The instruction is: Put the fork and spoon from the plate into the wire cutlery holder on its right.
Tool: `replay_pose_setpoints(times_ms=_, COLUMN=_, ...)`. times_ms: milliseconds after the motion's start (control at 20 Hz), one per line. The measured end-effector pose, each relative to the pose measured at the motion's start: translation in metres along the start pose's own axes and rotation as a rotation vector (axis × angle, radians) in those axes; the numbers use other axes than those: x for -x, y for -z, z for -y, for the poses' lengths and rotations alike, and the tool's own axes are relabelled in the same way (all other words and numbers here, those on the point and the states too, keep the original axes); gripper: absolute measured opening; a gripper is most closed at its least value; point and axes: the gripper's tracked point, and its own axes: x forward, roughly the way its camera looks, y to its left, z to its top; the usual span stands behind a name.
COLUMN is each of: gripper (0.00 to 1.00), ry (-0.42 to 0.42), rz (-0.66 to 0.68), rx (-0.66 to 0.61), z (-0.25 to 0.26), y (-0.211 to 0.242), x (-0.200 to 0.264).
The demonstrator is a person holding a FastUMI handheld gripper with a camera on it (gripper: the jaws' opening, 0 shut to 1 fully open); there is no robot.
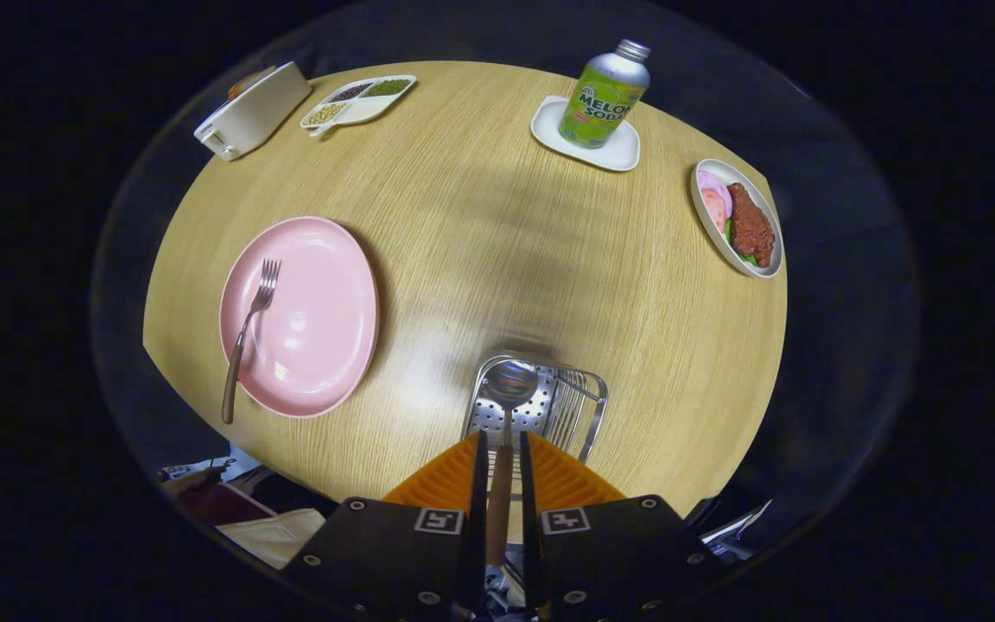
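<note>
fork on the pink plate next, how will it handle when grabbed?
The fork looks rigid: metal tines, wooden handle. Its handle overhangs the pink plate rim, so pressing there may lever the tines up. Probably light and slim, so it may pivot like the spoon between the fingers.

Legible text noted on one item only: the green-and-silver metal bottle (603, 97), standing on a white square coaster (627, 152) at the far side of the bench, bears "MELON SODA". Smaller print beneath is unreadable.

The tongs (499, 449) are closed on the wooden-handled spoon (508, 406).
</note>
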Motion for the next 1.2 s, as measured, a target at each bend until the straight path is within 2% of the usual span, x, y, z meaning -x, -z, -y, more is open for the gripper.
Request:
replay_pose_setpoints(times_ms=100, gripper=0.24, ry=0.002, rz=0.017, rx=-0.007, z=0.000, y=-0.001, x=0.004)
replay_pose_setpoints(times_ms=200, gripper=0.33, ry=-0.005, rz=0.037, rx=-0.019, z=-0.002, y=-0.003, x=0.010)
replay_pose_setpoints(times_ms=350, gripper=0.61, ry=-0.007, rz=0.079, rx=-0.041, z=-0.003, y=-0.006, x=0.020)
replay_pose_setpoints(times_ms=400, gripper=0.67, ry=-0.007, rz=0.093, rx=-0.047, z=-0.003, y=-0.007, x=0.022)
replay_pose_setpoints(times_ms=450, gripper=0.80, ry=-0.005, rz=0.107, rx=-0.052, z=-0.004, y=-0.008, x=0.028)
replay_pose_setpoints(times_ms=550, gripper=0.96, ry=0.010, rz=0.145, rx=-0.058, z=-0.004, y=-0.011, x=0.036)
replay_pose_setpoints(times_ms=950, gripper=0.99, ry=0.038, rz=0.425, rx=-0.113, z=-0.034, y=-0.044, x=0.102)
replay_pose_setpoints(times_ms=1200, gripper=0.99, ry=0.054, rz=0.612, rx=-0.151, z=-0.074, y=-0.064, x=0.127)
